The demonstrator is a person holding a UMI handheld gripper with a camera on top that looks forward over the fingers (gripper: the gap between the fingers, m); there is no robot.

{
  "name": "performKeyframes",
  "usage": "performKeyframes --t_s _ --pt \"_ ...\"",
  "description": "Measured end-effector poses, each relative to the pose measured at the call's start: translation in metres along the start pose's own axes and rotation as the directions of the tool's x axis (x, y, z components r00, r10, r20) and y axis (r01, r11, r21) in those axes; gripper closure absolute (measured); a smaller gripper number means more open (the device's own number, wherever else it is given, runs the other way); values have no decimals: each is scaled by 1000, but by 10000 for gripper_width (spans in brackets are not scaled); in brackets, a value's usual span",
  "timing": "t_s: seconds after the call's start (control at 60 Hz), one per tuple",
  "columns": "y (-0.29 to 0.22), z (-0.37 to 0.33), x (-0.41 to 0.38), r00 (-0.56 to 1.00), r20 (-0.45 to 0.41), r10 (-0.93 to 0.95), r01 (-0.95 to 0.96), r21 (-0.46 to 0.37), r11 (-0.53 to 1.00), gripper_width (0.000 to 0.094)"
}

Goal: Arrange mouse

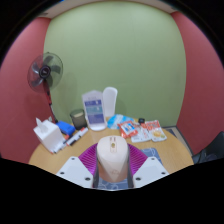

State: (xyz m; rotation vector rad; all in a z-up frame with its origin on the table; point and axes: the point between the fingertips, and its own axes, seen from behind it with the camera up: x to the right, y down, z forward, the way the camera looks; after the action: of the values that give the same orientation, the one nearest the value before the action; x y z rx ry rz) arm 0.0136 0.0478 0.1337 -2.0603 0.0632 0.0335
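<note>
Beige computer mouse (113,158) clamped between the gripper (113,172) pads (87,158), both pressing on its sides, tail end toward the camera, held over the near edge of the round wooden table (172,152). Beyond it: tissue box (46,133) far left, white air purifier (109,101) at the back, colourful packets (142,129) to the right, standing fan (45,72) behind on the left. Probably carrying toward a placement spot. Best done by keeping squeeze even, lowering level onto bare wood just ahead, clear of the packets, releasing only once the underside sits flat.
</note>
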Motion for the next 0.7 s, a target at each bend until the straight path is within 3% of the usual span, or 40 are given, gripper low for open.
performKeyframes --t_s 0.1,0.183,0.367,0.4,0.483,0.533,0.7 --pt "59 23 25 1000 -2 -30 30 -110 993 559" --pt "92 37 36 999 7 -51 51 -137 989 547" --pt "129 48 46 1000 7 -21 22 -219 975 417" --pt "129 45 45 1000 15 -17 20 -218 976 364" --pt "120 34 47 998 14 -68 70 -199 978 74" --pt "112 24 46 996 10 -84 84 -187 979 121" --pt "79 -33 39 995 -23 -93 89 -139 986 88"
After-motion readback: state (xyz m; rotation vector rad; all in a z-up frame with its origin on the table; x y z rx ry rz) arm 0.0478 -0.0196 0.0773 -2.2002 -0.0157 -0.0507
